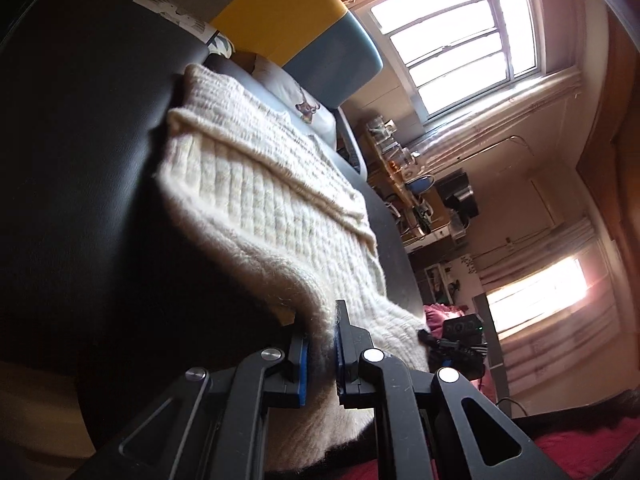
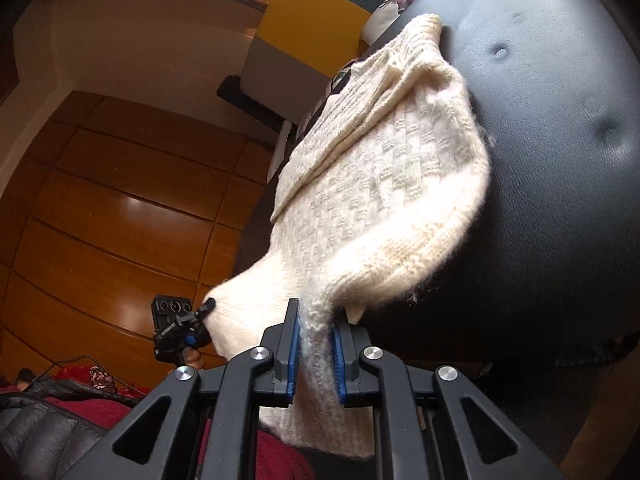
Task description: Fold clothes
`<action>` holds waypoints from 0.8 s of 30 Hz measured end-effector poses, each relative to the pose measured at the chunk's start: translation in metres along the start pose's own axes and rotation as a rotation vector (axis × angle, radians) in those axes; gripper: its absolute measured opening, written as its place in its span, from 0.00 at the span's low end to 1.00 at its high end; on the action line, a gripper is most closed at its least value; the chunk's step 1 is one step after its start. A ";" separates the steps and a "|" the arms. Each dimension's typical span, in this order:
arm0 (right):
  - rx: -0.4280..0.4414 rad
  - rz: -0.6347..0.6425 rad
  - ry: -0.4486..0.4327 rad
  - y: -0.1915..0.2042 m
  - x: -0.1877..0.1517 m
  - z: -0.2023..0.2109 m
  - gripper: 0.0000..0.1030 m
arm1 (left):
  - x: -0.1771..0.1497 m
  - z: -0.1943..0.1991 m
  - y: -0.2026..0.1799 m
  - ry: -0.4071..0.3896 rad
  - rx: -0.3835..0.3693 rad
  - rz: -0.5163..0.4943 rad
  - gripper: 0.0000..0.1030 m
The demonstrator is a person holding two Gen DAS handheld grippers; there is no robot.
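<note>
Lying across the black padded seat: the fuzzy cream sweater, near edge lifting off. Left gripper squeezing tight on that edge at 6 o'clock; right gripper pinching a twisted bit of the same sweater, also at 6 o'clock. Only showing in the left view: bright windows at 1 o'clock. Only showing in the right view: shiny wood floor at 9 o'clock, dark puffy jacket at 8 o'clock.

sweaters: 1 | hand-held grippers: 2 | windows: 2 | cushions: 1
</note>
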State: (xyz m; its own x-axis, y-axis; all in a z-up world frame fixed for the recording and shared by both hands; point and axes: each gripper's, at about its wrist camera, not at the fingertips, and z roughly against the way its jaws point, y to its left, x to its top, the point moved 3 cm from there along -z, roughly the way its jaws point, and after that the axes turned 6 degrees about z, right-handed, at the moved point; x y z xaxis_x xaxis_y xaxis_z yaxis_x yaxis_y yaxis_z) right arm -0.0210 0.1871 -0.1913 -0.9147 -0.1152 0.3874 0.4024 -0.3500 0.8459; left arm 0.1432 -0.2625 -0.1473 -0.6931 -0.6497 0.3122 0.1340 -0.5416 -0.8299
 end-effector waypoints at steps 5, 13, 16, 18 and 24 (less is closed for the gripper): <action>0.033 0.002 -0.037 0.015 0.026 -0.016 0.12 | 0.032 0.005 -0.004 -0.052 -0.080 0.023 0.10; 0.040 0.081 -0.115 0.022 0.135 -0.052 0.12 | 0.133 -0.028 -0.010 -0.129 -0.108 0.044 0.10; 0.000 0.052 -0.148 0.001 0.179 -0.071 0.12 | 0.176 -0.050 -0.006 -0.151 -0.065 0.056 0.10; -0.018 0.004 -0.172 -0.016 0.206 -0.088 0.12 | 0.202 -0.069 0.004 -0.152 -0.046 0.083 0.10; -0.129 -0.090 -0.146 -0.061 0.238 -0.118 0.12 | 0.241 -0.114 0.046 -0.140 0.053 0.184 0.10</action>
State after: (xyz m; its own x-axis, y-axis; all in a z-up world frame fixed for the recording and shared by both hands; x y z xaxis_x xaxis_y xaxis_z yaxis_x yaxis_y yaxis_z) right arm -0.2679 0.0712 -0.1940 -0.9276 0.0539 0.3696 0.3031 -0.4697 0.8292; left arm -0.0982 -0.3837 -0.1631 -0.5492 -0.8056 0.2222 0.2887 -0.4324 -0.8542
